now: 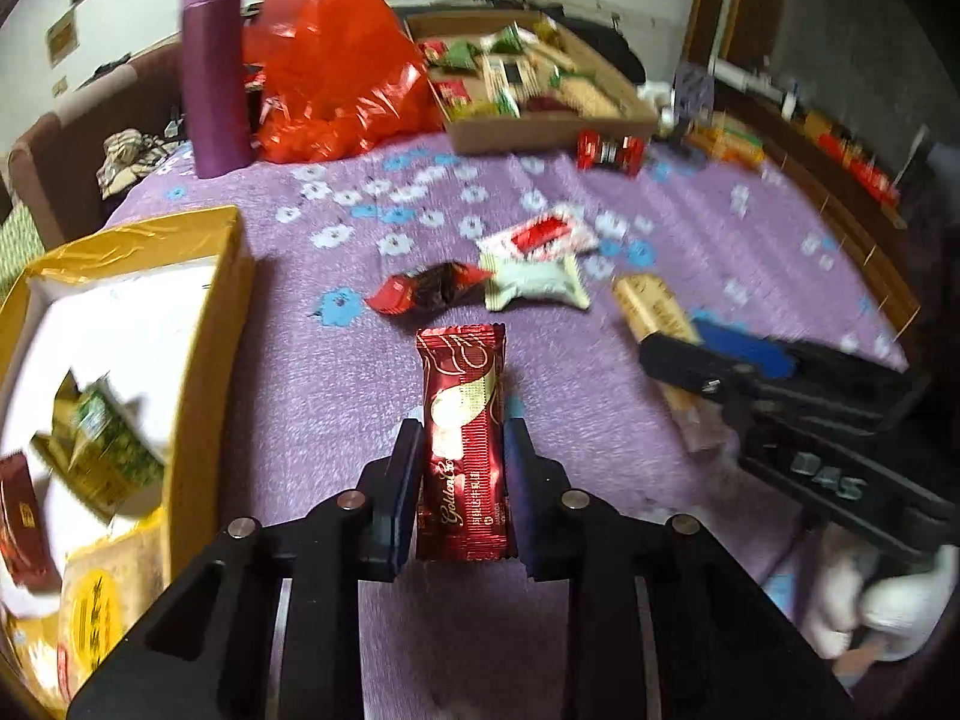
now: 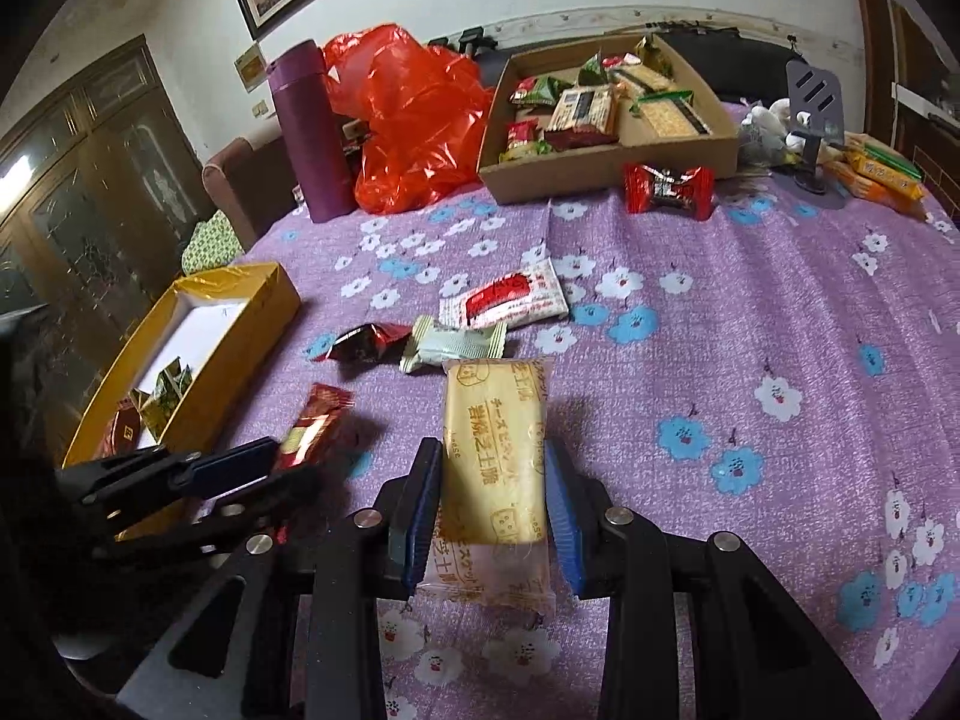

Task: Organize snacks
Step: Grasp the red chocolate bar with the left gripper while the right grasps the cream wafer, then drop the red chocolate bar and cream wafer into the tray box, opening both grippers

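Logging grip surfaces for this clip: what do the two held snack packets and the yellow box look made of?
Red snack packet, in the left tool: glossy foil-like film, with bright glare. Pale biscuit packet, in the right tool: thin, partly clear plastic film, crimped ends. Yellow box: probably cardboard under shiny gold wrap, with a matte white inside.

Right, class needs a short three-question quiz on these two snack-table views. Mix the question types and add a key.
1. True or false: the left tongs hold a dark red wafer bar.
2. What do the right tongs grip?
A. green candy
B. pale yellow biscuit pack
C. purple flask
3. Fill in: the yellow box lies on the ___ side of the right wrist view.

Key: 1 true; 2 B; 3 left.
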Tool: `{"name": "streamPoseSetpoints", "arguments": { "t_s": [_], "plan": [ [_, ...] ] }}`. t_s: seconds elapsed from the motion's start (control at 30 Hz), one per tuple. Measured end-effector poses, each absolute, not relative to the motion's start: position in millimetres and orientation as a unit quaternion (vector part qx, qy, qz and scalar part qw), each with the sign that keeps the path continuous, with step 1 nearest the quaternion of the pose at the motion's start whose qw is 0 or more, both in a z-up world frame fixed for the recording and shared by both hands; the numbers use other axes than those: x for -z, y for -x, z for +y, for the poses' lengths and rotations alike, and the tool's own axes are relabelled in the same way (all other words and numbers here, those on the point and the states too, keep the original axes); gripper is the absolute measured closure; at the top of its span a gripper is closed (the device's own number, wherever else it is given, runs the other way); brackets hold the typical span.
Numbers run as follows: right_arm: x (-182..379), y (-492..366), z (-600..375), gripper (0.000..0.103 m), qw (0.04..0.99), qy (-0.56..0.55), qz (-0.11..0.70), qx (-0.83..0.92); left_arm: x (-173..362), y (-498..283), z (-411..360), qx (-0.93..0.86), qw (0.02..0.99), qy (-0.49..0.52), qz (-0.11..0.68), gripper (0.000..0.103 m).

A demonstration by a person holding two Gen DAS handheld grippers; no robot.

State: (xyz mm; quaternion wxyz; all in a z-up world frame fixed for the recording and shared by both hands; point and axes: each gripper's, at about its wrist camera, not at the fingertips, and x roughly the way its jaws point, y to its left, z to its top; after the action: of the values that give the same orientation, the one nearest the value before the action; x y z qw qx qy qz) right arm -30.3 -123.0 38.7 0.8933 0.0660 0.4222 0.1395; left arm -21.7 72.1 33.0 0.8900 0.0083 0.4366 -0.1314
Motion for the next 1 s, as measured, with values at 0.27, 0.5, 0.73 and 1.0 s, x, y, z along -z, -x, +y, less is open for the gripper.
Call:
{"name": "streamPoseSetpoints", "arguments": {
  "t_s": [0.27,0.5,0.73,1.0],
  "plan": [
    [-40,35,-119,0.068,0.901,-0.061,0.407,-0.140,-70,70,143,0.088,0.917,0.056,0.384,0.079],
    [-39,40,-105,0.068,0.902,-0.050,0.403,-0.146,-54,91,219,-0.003,0.915,0.081,0.396,0.078],
    [-70,50,-62,0.069,0.893,-0.053,0.399,-0.202,-43,93,256,-0.021,0.911,0.121,0.393,0.078],
    [-82,46,53,0.069,0.851,-0.010,0.433,-0.298,-50,115,305,0.051,0.902,0.261,0.341,0.044]
  ]
}}
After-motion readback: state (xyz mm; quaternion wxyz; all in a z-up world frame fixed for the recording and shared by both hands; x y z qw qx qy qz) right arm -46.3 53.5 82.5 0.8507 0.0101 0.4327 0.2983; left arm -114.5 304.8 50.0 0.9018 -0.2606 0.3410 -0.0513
